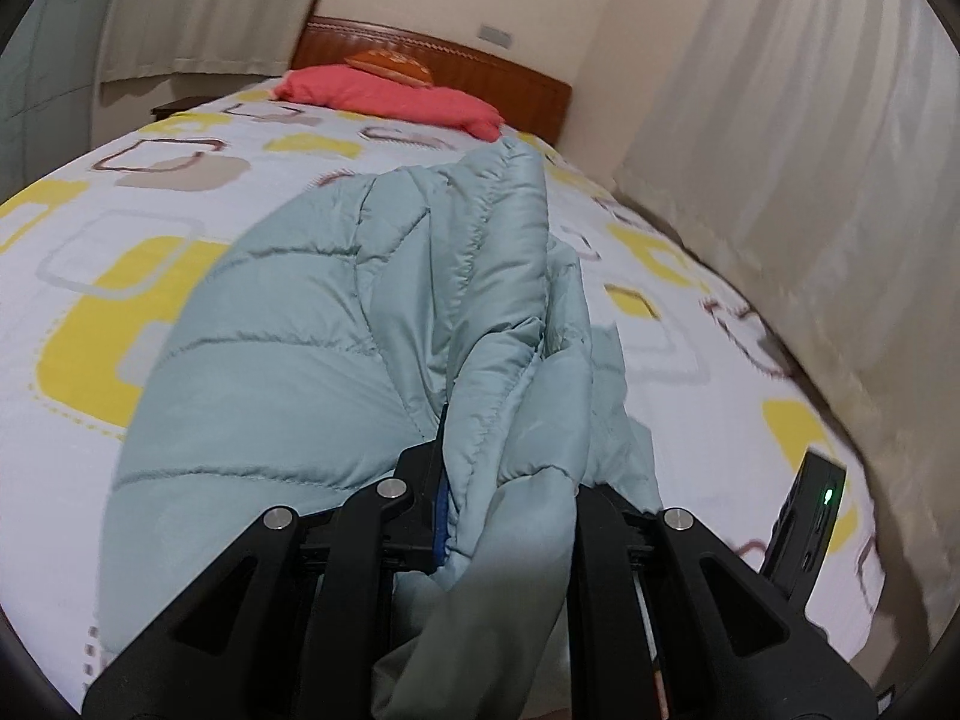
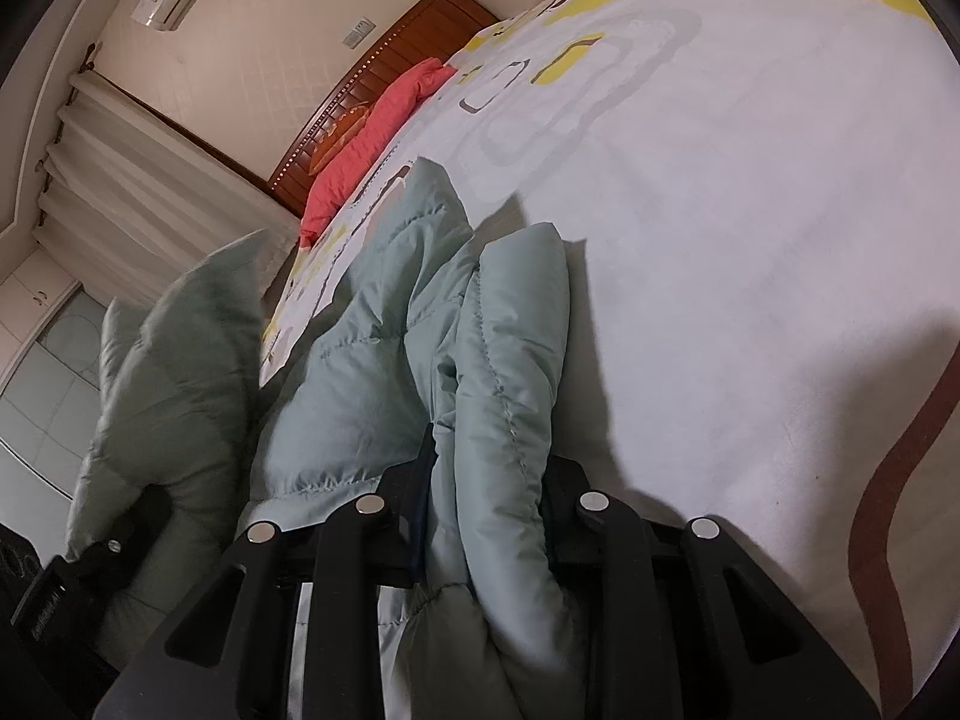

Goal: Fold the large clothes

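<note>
Jacket (image 1: 288,372): pale-green quilted, bunched, partly on bed (image 1: 150,192), one part hanging off edge.
L gripper (image 1: 504,480): clamped tight on a fabric fold.
R gripper (image 2: 486,474): closed on thicker padded fold.
Progress: early; nothing flat yet, no neat fold visible.
Left: spread, fold sleeves, halve body.

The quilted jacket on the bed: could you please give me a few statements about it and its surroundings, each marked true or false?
1. The left claw is clamped on the pale green quilted jacket. True.
2. The right claw is empty. False: jacket fabric is bunched between its fingers.
3. A red pillow lies by the wooden headboard. True.
4. The bedsheet is plain blue. False: it is white with yellow and brown squares.
</note>
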A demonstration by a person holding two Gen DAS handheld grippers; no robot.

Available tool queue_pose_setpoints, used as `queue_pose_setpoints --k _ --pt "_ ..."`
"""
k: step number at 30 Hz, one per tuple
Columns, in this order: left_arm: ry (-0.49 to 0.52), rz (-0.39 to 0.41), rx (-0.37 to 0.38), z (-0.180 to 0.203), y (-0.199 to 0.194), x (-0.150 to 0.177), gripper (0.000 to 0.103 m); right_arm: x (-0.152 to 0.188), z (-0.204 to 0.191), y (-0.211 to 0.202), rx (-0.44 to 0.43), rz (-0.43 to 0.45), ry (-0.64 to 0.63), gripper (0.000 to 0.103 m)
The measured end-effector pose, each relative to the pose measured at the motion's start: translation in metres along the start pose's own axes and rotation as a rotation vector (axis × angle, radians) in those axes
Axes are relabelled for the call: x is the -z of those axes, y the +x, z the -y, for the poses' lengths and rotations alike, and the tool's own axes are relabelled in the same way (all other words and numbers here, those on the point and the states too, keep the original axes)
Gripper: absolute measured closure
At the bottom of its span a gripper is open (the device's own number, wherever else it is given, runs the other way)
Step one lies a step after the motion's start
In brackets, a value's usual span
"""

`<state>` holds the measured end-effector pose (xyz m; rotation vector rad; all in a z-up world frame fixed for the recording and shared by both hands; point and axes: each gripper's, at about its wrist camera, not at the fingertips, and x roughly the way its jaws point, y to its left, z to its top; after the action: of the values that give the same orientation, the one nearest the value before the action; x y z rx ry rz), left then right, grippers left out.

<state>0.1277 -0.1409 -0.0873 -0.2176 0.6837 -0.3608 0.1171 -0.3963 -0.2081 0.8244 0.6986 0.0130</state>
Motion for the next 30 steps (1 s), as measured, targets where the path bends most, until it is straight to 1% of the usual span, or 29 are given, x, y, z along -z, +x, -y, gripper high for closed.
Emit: queue_pose_setpoints --k 3,9,15,23,29,30 --pt "0.035 -0.03 0.002 0.014 0.015 0.009 0.09 0.0 0.002 0.001 -0.006 0.0 0.001 0.077" --pt "0.084 -0.057 0.011 0.031 0.032 0.018 0.09 -0.001 0.006 0.001 -0.021 0.0 0.006 0.078" --pt "0.115 -0.082 0.008 0.036 0.045 0.03 0.09 -0.001 0.007 0.002 -0.027 0.001 0.004 0.078" --pt "0.1 -0.114 0.03 0.035 0.061 0.036 0.091 -0.001 0.01 0.003 -0.029 0.004 0.009 0.081" --pt "0.085 -0.121 0.046 0.033 0.059 0.036 0.091 -0.002 0.006 0.002 -0.023 0.003 0.008 0.081" --pt "0.081 -0.119 0.051 0.033 0.058 0.036 0.091 -0.002 0.006 0.002 -0.025 0.001 0.01 0.08"
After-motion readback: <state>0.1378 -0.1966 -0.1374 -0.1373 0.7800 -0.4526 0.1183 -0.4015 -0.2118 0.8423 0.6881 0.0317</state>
